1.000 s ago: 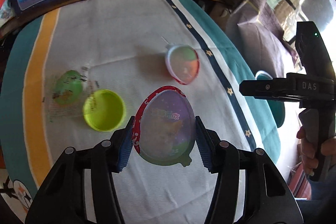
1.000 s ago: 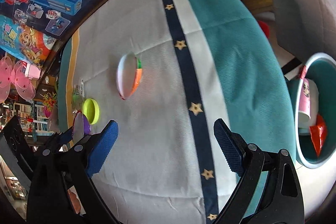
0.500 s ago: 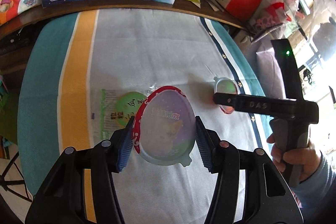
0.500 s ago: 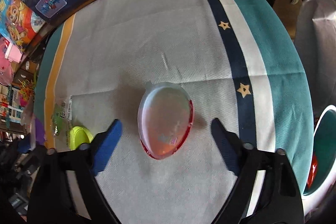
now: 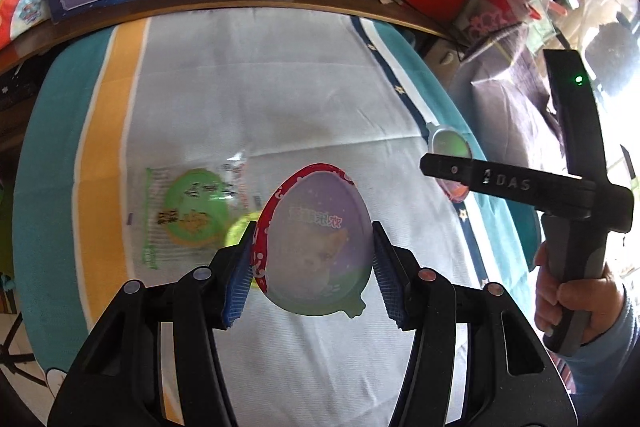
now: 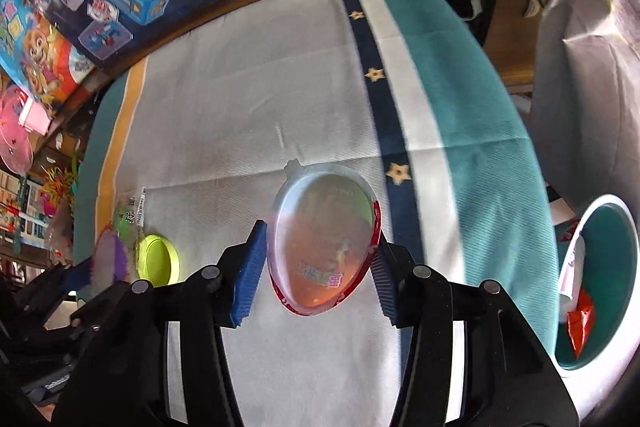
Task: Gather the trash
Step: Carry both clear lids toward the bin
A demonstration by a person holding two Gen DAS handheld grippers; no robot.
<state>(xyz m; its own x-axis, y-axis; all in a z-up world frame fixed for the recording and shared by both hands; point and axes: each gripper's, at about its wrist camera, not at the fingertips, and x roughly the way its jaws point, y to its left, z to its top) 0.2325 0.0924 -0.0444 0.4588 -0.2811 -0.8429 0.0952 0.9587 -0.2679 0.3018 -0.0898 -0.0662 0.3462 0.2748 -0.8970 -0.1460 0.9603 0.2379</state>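
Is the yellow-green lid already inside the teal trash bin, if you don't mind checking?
No, the yellow-green lid lies on the tablecloth, far from the teal trash bin.

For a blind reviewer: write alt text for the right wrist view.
The right tongs close around an egg-shaped plastic shell half, red-rimmed, on a white tablecloth with navy star stripe and teal border. A lime-green cap lies to the left; a teal trash bin holding wrappers sits at right.

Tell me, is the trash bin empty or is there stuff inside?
Not empty. The right camera shows the teal bin beside the table holding a white cup and a red wrapper.
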